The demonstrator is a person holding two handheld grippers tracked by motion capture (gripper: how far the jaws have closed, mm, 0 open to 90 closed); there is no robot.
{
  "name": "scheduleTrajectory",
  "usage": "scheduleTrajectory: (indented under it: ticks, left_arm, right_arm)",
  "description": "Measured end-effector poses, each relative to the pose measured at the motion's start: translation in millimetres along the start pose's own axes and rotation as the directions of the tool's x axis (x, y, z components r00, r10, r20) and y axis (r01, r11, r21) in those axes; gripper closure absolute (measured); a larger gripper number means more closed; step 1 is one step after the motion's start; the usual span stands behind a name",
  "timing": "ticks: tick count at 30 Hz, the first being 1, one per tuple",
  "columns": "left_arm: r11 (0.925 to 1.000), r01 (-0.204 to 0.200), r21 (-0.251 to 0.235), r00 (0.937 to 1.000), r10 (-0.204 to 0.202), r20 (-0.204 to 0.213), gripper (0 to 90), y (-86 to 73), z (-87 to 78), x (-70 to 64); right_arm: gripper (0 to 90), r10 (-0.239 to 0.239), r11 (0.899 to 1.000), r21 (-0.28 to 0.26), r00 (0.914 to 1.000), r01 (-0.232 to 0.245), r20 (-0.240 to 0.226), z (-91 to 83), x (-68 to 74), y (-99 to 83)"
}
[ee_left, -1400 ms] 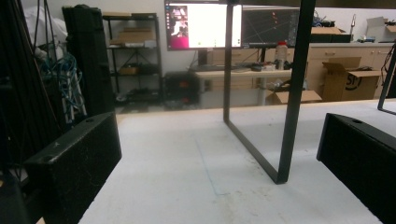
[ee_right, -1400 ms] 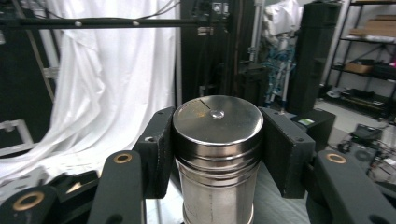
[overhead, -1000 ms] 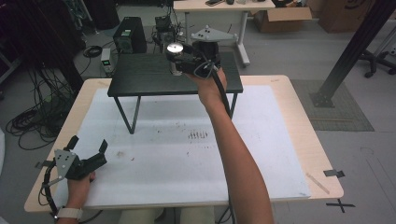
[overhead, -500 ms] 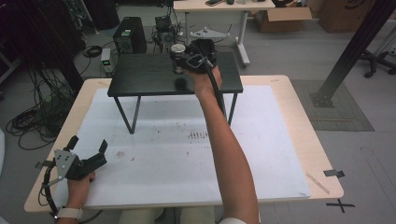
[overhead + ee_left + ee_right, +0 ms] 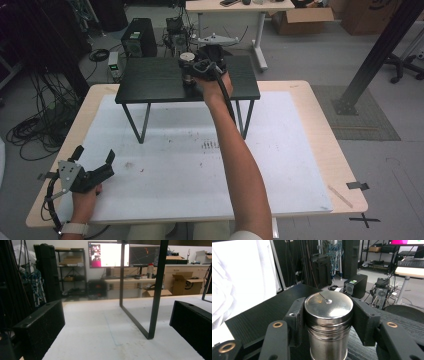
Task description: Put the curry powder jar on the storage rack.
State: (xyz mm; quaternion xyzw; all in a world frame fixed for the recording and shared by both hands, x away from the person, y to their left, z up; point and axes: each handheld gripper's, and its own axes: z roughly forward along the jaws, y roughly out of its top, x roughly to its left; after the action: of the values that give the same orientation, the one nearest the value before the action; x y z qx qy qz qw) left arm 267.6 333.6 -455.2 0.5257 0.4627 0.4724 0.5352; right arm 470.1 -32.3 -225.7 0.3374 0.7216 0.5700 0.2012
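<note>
A shiny steel canister [image 5: 328, 315] with a flat lid stands upright between the jaws of my right gripper [image 5: 328, 325], which is shut on its sides. In the high view the canister [image 5: 187, 64] and right gripper [image 5: 194, 67] are over the far middle of a black raised stand [image 5: 150, 80]. I cannot tell whether the canister's base touches the stand top. My left gripper [image 5: 95, 154] rests open on the white mat at the near left, with nothing between its jaws [image 5: 116, 325].
One black leg of the stand [image 5: 153, 302] rises ahead of the left gripper. The white mat [image 5: 175, 165] covers most of the wooden table [image 5: 320, 115]. Cables, a computer case [image 5: 136, 44] and a desk stand on the floor beyond.
The right gripper with the canister has sunk slightly toward the stand top. The left gripper has not moved.
</note>
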Motion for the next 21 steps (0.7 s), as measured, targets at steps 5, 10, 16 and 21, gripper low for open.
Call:
scheduleTrajectory:
  ticks: [5,10,16,21]
  left_arm:
    - [1.0,0.0,0.0,1.0,0.0,0.0,0.2,0.0,0.0,0.0]
    - [1.0,0.0,-0.001,1.0,0.0,0.0,0.2,0.0,0.1,-0.2]
    - [1.0,-0.001,0.0,1.0,0.001,0.0,0.2,0.0,0.1,-0.3]
    - [1.0,-0.003,-0.001,1.0,0.003,0.0,0.2,0.0,0.0,-0.2]
  right_arm:
    - [48.5,0.01,1.0,0.003,0.9999,-0.01,-0.003,1.0,-1.4,-3.5]
    - [47.9,0.01,1.0,0.005,0.9999,-0.01,-0.011,0.9,-1.7,-3.7]
    - [43.0,0.006,1.0,-0.005,0.9998,-0.006,-0.021,0.3,0.2,-2.6]
    - [34.5,-0.001,1.0,-0.015,1.0,0.001,-0.006,-1.7,2.2,-1.6]
